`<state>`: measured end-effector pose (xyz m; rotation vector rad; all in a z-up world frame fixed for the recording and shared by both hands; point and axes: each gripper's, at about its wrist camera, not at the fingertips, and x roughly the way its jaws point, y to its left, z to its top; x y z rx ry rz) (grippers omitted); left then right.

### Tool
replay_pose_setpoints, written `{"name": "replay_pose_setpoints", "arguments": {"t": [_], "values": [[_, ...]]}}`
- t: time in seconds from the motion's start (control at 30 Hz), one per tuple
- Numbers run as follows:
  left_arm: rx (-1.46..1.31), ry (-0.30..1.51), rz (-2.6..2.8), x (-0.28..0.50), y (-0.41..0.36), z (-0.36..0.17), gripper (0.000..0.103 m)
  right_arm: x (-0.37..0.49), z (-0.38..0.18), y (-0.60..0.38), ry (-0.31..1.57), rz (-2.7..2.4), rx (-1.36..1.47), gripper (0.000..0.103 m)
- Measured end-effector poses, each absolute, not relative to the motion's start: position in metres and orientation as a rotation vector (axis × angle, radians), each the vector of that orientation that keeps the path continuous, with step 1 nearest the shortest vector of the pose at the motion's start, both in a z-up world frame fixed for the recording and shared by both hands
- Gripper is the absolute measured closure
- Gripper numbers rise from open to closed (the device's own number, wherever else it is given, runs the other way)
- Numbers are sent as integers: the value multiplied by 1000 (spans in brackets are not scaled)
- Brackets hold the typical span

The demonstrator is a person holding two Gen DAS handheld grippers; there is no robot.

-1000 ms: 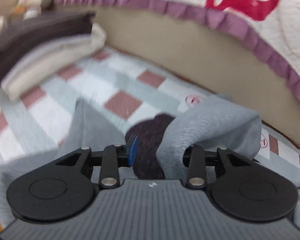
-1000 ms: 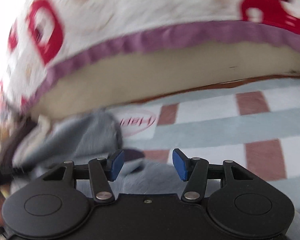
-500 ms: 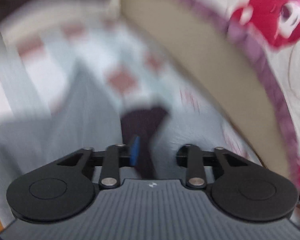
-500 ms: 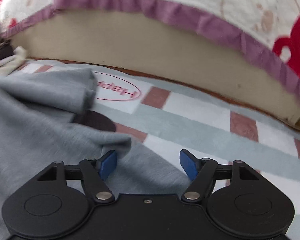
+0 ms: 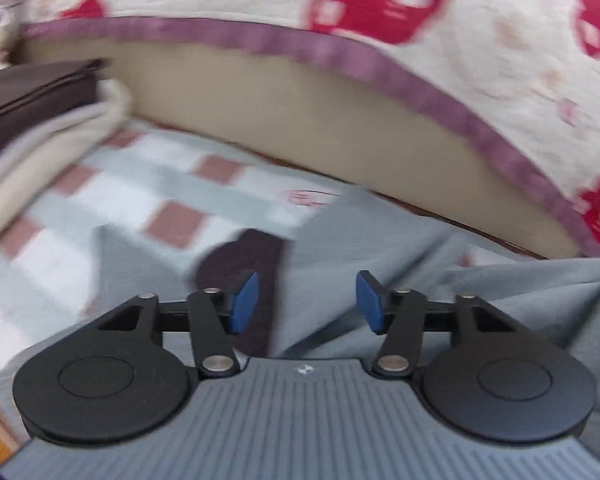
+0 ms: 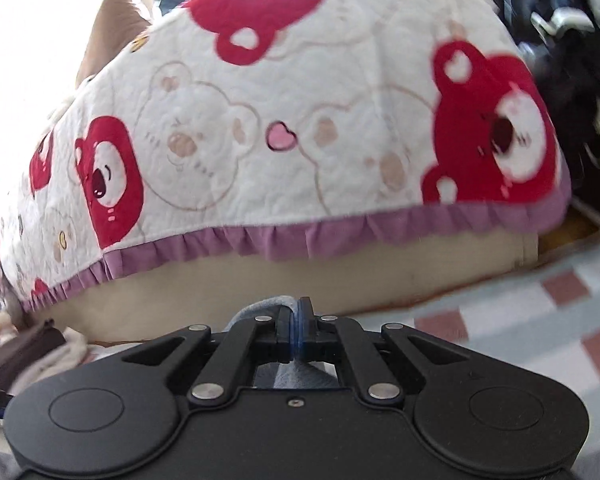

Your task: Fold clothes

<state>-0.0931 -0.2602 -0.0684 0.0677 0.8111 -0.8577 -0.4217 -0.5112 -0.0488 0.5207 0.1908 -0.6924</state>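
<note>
A grey garment (image 5: 380,240) with a dark collar patch (image 5: 240,264) lies spread on the checked mat (image 5: 140,200). My left gripper (image 5: 306,300) is open and empty just above it, near the collar. My right gripper (image 6: 299,320) is shut on a fold of the grey garment (image 6: 274,302) and holds it lifted; the cloth bunches around and under the closed blue pads. The rest of the garment is hidden below the right gripper's body.
A stack of folded clothes (image 5: 32,120), dark brown over beige, sits at the left on the mat. A mattress with a bear-print quilt (image 6: 300,120) and purple frill (image 5: 340,52) runs along the far side. Dark clutter (image 6: 580,80) stands at the right.
My left gripper has let go of the grey fold and opened. My right gripper has closed on the garment's edge and lifted it, tilting up toward the quilt.
</note>
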Motion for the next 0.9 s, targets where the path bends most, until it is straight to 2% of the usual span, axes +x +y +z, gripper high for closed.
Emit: {"name": "replay_pose_setpoints", "arguments": {"t": [0.17, 0.27, 0.33, 0.43, 0.53, 0.73, 0.83, 0.87, 0.9], "values": [[89, 889, -949, -98, -309, -94, 44, -412, -63, -508, 210, -675, 526, 101], [212, 987, -1013, -95, -350, -119, 44, -419, -64, -512, 166, -652, 566, 101], [352, 979, -999, -100, -372, -134, 44, -423, -63, -516, 140, -651, 589, 101], [543, 843, -965, -113, -396, -145, 44, -428, -62, -519, 106, -650, 603, 101], [603, 711, -965, -114, -414, -143, 44, -422, -66, -523, 130, -655, 581, 101], [660, 849, -1144, -105, -444, -163, 44, -409, -77, -537, 154, -663, 572, 101], [695, 854, -1146, -105, -449, -170, 39, -402, -87, -544, 189, -684, 582, 101], [700, 854, -1145, -104, -450, -171, 40, -401, -90, -546, 196, -687, 586, 101], [704, 853, -1145, -104, -451, -172, 57, -401, -94, -548, 204, -695, 589, 101]]}}
